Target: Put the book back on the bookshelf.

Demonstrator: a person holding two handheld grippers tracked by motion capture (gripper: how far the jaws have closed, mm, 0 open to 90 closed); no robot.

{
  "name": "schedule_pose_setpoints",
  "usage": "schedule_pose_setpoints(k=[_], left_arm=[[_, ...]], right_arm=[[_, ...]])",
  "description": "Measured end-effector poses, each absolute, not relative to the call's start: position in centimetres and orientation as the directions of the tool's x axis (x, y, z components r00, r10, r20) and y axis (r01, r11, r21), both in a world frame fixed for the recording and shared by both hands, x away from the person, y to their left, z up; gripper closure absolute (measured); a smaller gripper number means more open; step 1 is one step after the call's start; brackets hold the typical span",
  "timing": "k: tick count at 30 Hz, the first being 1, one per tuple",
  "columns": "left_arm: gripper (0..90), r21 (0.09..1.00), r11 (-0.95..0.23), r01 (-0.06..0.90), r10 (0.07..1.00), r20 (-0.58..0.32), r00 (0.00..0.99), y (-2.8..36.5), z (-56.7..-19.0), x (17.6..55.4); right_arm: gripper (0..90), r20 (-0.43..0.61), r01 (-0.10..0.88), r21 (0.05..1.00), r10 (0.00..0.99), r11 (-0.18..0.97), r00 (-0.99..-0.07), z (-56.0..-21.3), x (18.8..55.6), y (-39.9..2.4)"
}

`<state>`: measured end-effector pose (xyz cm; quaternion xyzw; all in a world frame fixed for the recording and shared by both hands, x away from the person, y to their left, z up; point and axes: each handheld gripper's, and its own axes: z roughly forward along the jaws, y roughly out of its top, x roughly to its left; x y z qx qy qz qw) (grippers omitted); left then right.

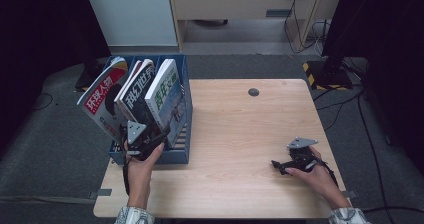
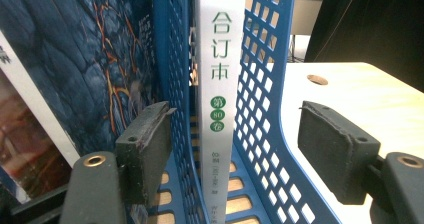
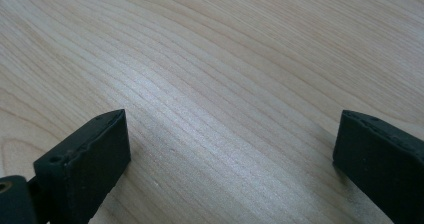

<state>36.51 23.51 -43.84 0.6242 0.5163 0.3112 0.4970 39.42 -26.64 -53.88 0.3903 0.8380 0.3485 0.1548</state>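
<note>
A blue lattice file rack [image 1: 176,155] stands on the table's left edge with three magazines upright in it: a red-covered one [image 1: 101,100], a dark middle one [image 1: 138,90] and a green-and-white one [image 1: 167,95] at the right. My left gripper [image 1: 145,143] is at the rack's front. In the left gripper view its jaws [image 2: 240,151] stand apart on either side of the right compartment, where the white magazine spine [image 2: 220,84] stands between the rack walls [image 2: 262,109], untouched by the pads. My right gripper [image 1: 280,165] rests open on the table, with bare wood between its fingertips [image 3: 230,164].
The wooden table [image 1: 240,129] has a small round cable hole [image 1: 253,92] at the back. The blue-patterned cover of the middle magazine [image 2: 85,59] is beside the left jaw. A cabinet and cables lie on the floor beyond the table.
</note>
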Motion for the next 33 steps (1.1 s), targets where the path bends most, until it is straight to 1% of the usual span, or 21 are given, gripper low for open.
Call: schedule_pose_setpoints(k=[11,24,33], left_arm=[[28.7,0.945,0.019,0.327,0.952,-0.117,0.283,23.4,-43.6,36.3],[27.0,0.944,0.020,0.330,0.941,-0.129,0.311,23.2,-43.2,35.6],[24.7,0.945,0.011,0.327,0.927,-0.132,0.350,22.7,-42.8,35.1]], right_arm=[[2.1,0.012,0.546,0.705,0.762,0.453,-0.648,-53.9,39.4,-26.6],[2.1,0.012,0.546,0.705,0.762,0.453,-0.647,-53.9,39.4,-26.6],[2.1,0.011,0.546,0.705,0.763,0.453,-0.647,-53.9,39.4,-26.6]])
